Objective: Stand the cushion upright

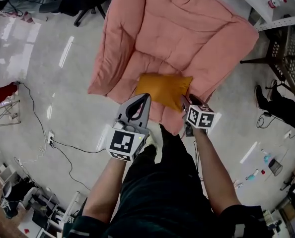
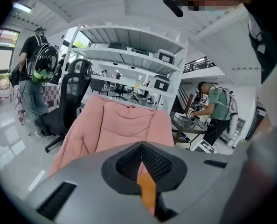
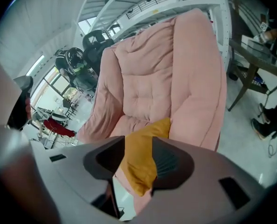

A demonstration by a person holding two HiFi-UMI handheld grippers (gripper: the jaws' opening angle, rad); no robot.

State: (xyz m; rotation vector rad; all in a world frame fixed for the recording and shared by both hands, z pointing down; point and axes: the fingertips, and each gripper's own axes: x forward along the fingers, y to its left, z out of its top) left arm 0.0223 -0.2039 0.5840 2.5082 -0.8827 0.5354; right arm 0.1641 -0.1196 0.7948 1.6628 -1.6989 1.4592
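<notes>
A mustard-yellow cushion (image 1: 163,89) lies flat on the seat of a pink padded lounge chair (image 1: 187,29). My left gripper (image 1: 147,97) points at the cushion's near left edge with its jaws together and nothing between them. In the left gripper view only an orange sliver of the cushion (image 2: 148,188) shows through the slit below the left gripper (image 2: 141,146) tips. My right gripper (image 1: 184,103) is at the cushion's near right corner. In the right gripper view the right gripper (image 3: 137,161) stands open, and the cushion (image 3: 145,136) shows in the gap, clear of both pads.
The pink chair (image 2: 124,125) (image 3: 152,78) stands on a pale glossy floor. A black office chair (image 2: 68,101) stands to its left and a dark side table (image 1: 281,53) to its right. Cables (image 1: 63,150) run over the floor. People stand by white shelving (image 2: 129,55).
</notes>
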